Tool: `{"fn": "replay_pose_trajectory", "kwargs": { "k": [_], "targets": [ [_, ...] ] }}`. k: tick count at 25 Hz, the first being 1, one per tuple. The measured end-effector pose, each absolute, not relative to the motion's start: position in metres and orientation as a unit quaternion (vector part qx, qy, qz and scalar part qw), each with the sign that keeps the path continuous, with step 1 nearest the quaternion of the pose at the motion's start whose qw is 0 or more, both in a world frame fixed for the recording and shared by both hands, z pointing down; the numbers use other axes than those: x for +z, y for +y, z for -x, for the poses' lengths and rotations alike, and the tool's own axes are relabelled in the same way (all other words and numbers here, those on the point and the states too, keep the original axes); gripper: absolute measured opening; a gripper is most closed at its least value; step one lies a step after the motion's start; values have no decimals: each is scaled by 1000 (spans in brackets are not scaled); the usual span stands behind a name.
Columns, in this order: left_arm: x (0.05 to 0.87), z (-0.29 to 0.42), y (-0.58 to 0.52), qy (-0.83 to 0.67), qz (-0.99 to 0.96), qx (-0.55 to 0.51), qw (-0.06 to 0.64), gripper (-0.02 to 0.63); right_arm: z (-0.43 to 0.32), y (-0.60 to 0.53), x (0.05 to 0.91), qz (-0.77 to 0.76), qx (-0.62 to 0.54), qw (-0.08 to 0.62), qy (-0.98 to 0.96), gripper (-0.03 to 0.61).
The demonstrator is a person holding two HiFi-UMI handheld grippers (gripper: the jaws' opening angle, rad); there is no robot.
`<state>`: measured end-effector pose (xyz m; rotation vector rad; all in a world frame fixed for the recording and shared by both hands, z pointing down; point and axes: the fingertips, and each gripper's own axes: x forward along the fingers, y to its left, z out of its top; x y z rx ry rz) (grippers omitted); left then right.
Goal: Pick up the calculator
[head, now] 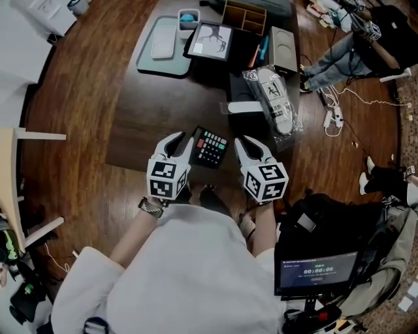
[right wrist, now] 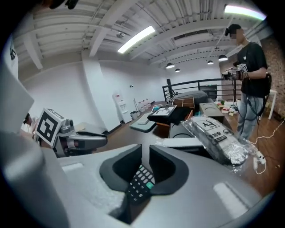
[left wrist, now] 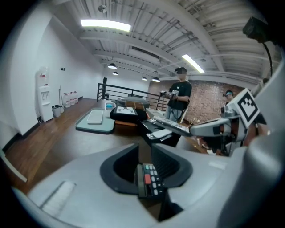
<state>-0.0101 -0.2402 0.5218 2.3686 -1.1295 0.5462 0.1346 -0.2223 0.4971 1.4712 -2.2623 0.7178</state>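
The calculator (head: pixel 211 147), black with white, red and teal keys, lies flat near the front edge of a dark low table (head: pixel 147 124). My left gripper (head: pixel 182 139) hovers just to its left and my right gripper (head: pixel 251 145) just to its right; I cannot tell whether either touches it. In the left gripper view the jaws of the left gripper (left wrist: pixel 144 153) stand apart with the calculator (left wrist: pixel 150 180) showing below the gap, not pinched. In the right gripper view the right gripper (right wrist: pixel 145 156) has a narrow gap, with the calculator (right wrist: pixel 140 180) below it. Neither holds anything.
Farther back on the table are a teal tray (head: pixel 160 45), a framed picture (head: pixel 210 40), a wooden organizer (head: pixel 245 14), a grey box (head: pixel 282 49) and a plastic-bagged item (head: pixel 274 98). A person (head: pixel 366 39) stands at the upper right. A screen (head: pixel 315 269) sits at the lower right.
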Motion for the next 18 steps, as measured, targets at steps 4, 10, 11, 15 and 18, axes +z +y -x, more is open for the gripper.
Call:
{"fn": "replay_pose_trajectory", "kwargs": {
  "k": [4, 10, 11, 15, 18],
  "targets": [
    [546, 18, -234, -412, -844, 230, 254, 107, -136, -220, 516, -517, 261, 194, -792, 43],
    [576, 29, -226, -422, -822, 256, 285, 110, -125, -214, 555, -443, 309, 218, -813, 83],
    [578, 30, -224, -424, -820, 258, 285, 110, -124, -212, 561, -434, 317, 221, -814, 99],
    [592, 32, -222, -423, -813, 270, 296, 110, -125, -213, 584, -424, 335, 240, -807, 110],
    [605, 32, -218, -421, -808, 276, 306, 110, -127, -210, 604, -414, 348, 260, -800, 110]
  ]
}}
